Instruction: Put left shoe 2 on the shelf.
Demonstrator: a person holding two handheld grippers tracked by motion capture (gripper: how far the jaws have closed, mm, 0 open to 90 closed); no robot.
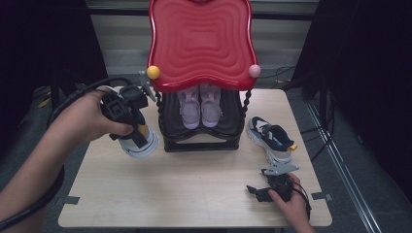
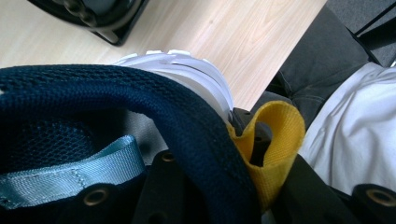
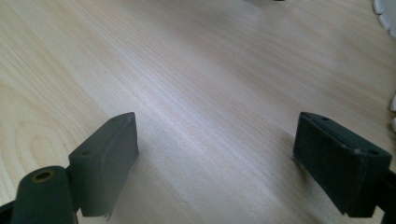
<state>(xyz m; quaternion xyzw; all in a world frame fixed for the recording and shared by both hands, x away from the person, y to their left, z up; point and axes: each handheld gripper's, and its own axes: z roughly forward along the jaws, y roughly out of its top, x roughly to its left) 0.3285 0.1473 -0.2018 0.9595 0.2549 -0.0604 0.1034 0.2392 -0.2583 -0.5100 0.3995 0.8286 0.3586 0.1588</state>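
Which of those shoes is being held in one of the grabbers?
The navy and white sneaker left of the rack, clamped by the left gripper. Its mate lies loose right of the rack; the pink pair sits inside.

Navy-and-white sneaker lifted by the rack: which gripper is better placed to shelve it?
Left. The left gripper already clamps the navy-and-white sneaker's heel beside the black shoe rack; the right gripper rests open on the wooden table.

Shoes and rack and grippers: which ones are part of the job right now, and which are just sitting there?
Part of the job:
- navy sneaker, clamped at its heel collar by the left gripper
- its mate, the second navy sneaker, on the table
- shoe rack

Just sitting there:
- pink shoes, already on the rack
- right gripper, open, resting on the table
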